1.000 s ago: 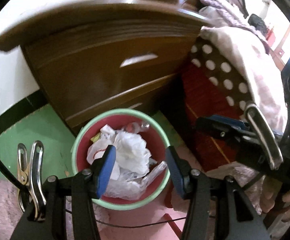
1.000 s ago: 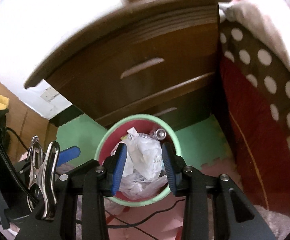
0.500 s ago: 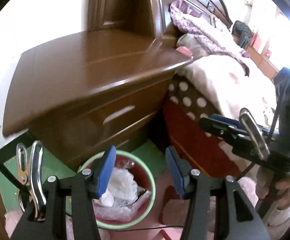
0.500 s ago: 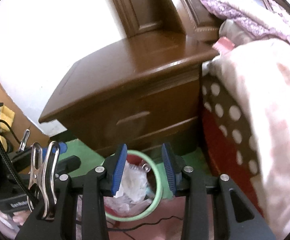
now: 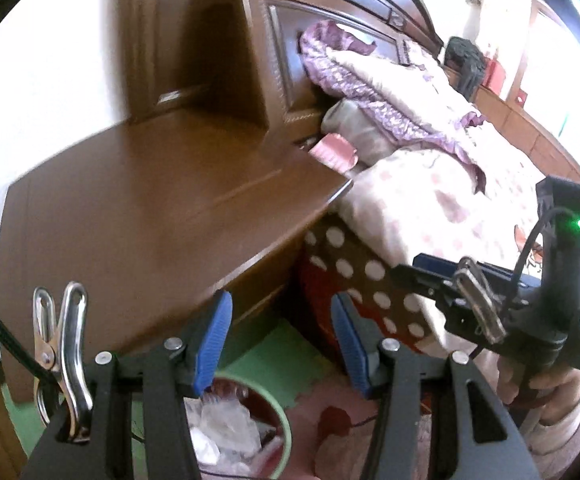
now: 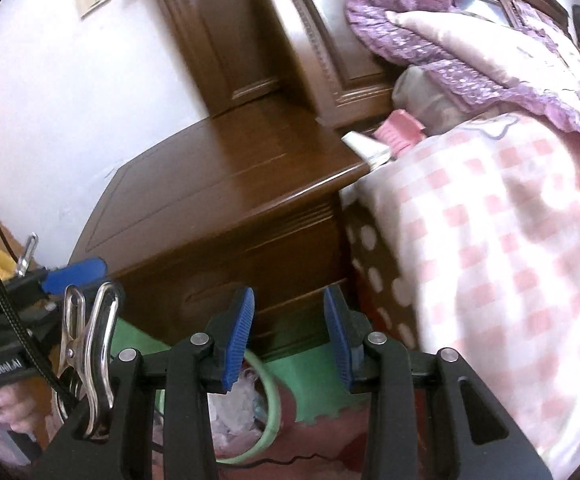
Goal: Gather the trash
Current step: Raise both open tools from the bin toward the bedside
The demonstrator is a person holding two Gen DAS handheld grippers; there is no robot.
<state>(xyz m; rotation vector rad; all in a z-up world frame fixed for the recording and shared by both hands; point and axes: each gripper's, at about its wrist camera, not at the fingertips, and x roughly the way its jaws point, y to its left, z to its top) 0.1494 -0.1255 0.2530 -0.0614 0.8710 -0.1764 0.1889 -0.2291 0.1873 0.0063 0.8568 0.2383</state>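
Both grippers, left [image 5: 280, 344] & right [image 6: 288, 338], half open, empty, above bin [image 5: 284, 432]. Scan nightstand [image 5: 150, 208] for trash; approach slow.

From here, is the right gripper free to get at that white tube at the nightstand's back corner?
Probably yes: the right gripper is open and empty, the nightstand top is bare, and the white tube lies exposed beside the pink checked blanket.

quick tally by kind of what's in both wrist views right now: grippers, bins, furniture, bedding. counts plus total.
Grippers with blue pads: 2, left gripper and right gripper, both empty
Green-rimmed red trash bins holding crumpled white plastic: 1
Brown wooden nightstands: 1
Pink checked blankets: 1
Purple ruffled pillows: 1
Total: 6
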